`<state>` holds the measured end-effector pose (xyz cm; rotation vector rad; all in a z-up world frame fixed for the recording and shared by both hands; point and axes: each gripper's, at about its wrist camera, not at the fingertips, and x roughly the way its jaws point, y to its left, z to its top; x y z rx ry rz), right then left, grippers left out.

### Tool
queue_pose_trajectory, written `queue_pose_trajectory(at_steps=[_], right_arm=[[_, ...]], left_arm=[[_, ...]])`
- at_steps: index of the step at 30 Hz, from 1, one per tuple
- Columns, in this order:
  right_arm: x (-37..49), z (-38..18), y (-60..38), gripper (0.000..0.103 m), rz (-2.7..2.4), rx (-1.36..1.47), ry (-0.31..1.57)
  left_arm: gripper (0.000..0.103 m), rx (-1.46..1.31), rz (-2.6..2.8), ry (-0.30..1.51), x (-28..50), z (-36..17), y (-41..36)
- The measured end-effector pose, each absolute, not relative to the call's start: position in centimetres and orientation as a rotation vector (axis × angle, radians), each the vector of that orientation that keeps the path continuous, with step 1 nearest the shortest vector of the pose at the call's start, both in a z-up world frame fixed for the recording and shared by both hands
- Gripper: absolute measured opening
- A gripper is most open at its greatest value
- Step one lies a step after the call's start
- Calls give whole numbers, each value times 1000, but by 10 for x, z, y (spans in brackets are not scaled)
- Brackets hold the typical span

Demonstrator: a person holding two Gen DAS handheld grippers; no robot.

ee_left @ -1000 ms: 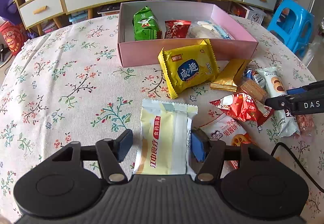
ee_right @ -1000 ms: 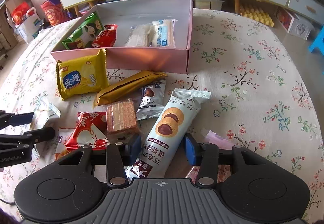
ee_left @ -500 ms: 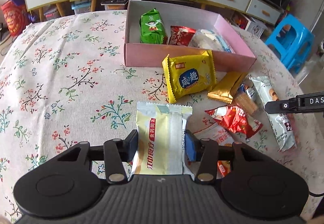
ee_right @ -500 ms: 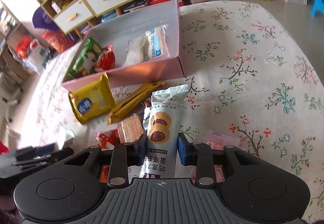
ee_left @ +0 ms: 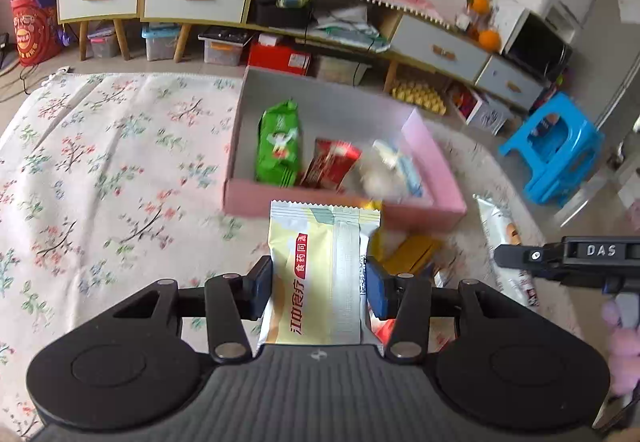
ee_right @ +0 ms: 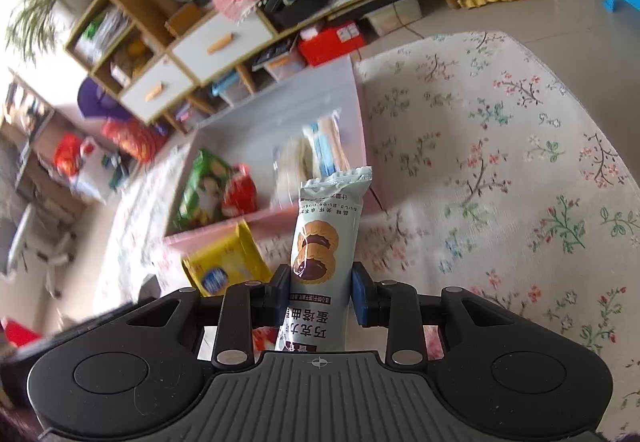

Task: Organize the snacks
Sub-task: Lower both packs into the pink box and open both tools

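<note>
Floral tablecloth [ee_left: 100, 178] — packets between fingers [ee_left: 260, 282]

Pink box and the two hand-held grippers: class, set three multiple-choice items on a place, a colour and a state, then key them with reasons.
1. Where does the green pack lie?
A. In the pink box
B. On the blue stool
C. On the cloth outside the box

2. What colour is the pack beside the green one?
A. Blue
B. Red
C. Black

3. What state is the left hand-held gripper in?
A. Open, empty
B. Shut on a cream packet
C. Shut on a gold bar

A: it sits at the box's left end.
B: the red pack lies right beside it.
B: both pads press the packet's sides.
</note>
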<state>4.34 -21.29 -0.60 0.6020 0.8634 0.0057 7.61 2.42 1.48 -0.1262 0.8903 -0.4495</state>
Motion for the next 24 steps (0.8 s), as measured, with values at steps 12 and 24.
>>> queue_pose_trajectory(at_steps=[12,24], right_arm=[[72,3,-212,31,-9,693,791],[124,2,-211,31,-17,705,777]], left_arm=[[44,-306,-443,841,128,16,-2],[44,-501,-424,846,158,-4,2]])
